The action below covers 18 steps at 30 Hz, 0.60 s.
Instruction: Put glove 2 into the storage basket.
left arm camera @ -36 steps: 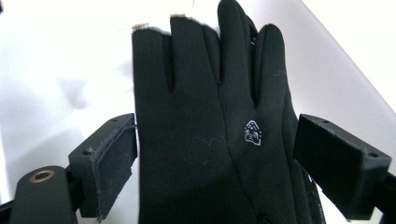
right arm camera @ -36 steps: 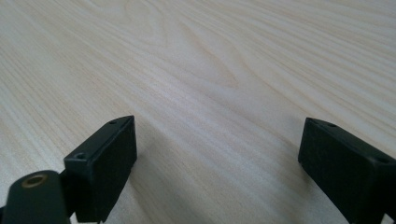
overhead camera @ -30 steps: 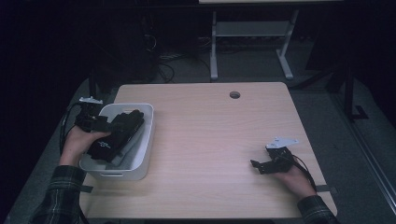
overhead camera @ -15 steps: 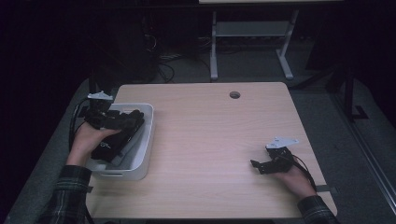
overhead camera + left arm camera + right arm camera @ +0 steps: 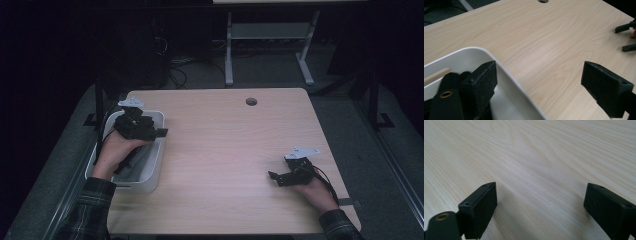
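A white bin point(image 5: 150, 177) sits on the wooden table point(image 5: 225, 145).

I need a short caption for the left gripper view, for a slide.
Open left gripper straddling the rim of the white bin, with the wooden table beyond.

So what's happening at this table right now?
A person holds a gripper in each hand. The left gripper hangs open above the white bin at the table's left edge, one of its fingers over the bin's inside. The right gripper rests open on bare wood at the right, holding nothing.
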{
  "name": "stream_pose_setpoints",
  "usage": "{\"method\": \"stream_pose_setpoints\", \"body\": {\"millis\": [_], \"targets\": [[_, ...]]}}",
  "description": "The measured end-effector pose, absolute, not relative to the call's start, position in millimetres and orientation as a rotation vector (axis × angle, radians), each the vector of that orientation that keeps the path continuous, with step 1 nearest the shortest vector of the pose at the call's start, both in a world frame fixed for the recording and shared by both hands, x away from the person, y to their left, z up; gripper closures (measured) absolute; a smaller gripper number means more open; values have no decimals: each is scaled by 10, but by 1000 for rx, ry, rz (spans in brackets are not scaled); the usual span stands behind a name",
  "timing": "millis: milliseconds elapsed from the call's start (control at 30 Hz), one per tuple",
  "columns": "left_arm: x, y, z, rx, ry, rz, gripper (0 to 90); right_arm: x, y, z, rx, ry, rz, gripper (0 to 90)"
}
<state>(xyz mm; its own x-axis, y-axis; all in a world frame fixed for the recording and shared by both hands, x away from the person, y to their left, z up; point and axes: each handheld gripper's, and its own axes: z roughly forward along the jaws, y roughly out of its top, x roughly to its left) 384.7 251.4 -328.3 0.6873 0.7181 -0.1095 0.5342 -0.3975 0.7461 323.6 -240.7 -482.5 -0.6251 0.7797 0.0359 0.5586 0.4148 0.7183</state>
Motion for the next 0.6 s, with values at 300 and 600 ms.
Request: {"method": "stream_pose_setpoints", "body": {"millis": [300,600], "targets": [[3718,2135,-3397,2106,879,263,128,3236,-2407,-4825,1159,2370,1029,113],[3582,1762,-3581,2155,806,227,128,3236,-2406,-4825,1160,2370,1029,112]]}}
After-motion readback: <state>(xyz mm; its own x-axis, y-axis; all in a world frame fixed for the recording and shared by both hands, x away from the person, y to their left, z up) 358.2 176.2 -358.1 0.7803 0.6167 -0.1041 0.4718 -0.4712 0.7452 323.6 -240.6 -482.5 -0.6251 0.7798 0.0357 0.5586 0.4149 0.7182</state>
